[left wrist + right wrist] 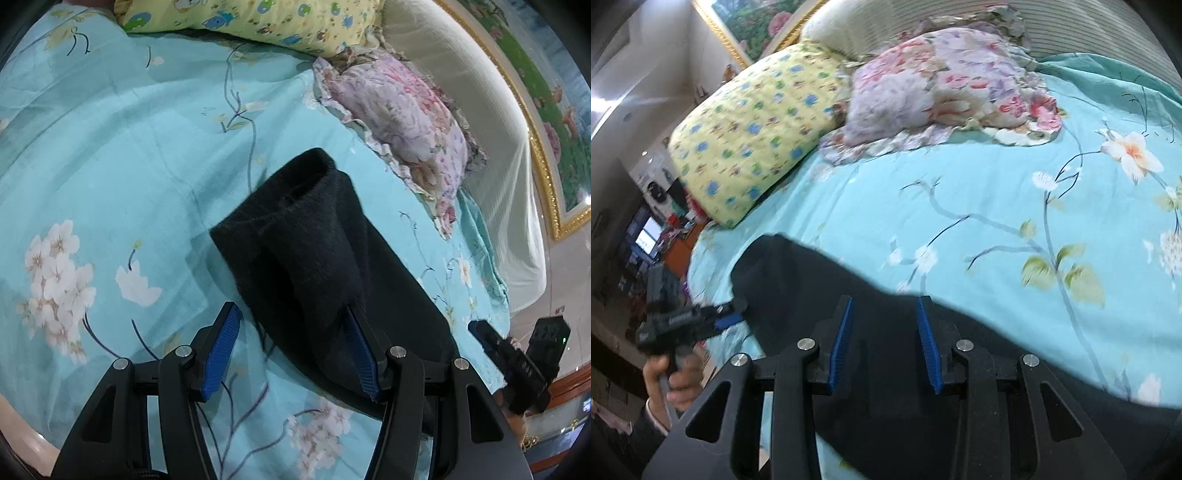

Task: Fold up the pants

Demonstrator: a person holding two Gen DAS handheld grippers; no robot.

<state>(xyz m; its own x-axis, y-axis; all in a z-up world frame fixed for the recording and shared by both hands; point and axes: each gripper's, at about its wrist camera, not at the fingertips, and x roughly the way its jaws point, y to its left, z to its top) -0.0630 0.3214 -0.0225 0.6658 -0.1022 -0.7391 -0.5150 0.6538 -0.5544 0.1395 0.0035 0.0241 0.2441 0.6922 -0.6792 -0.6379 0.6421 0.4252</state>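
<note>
Dark navy pants (306, 254) lie on the turquoise floral bedsheet (129, 155), the leg cuff end pointing away in the left wrist view. My left gripper (291, 314) is open, its jaws wide apart, the right blue pad at the cloth's edge and the left pad over bare sheet. In the right wrist view the pants (886, 369) spread dark under my right gripper (884, 302), which is open just above the cloth. The right gripper also shows at the edge of the left wrist view (517, 354), and the left gripper in the right wrist view (683, 321).
A yellow patterned pillow (753, 129) and a pink floral pillow (945, 81) lie at the head of the bed. A cream headboard (461, 92) with a gold-framed picture stands behind. The bed edge and room clutter (646, 240) are at left.
</note>
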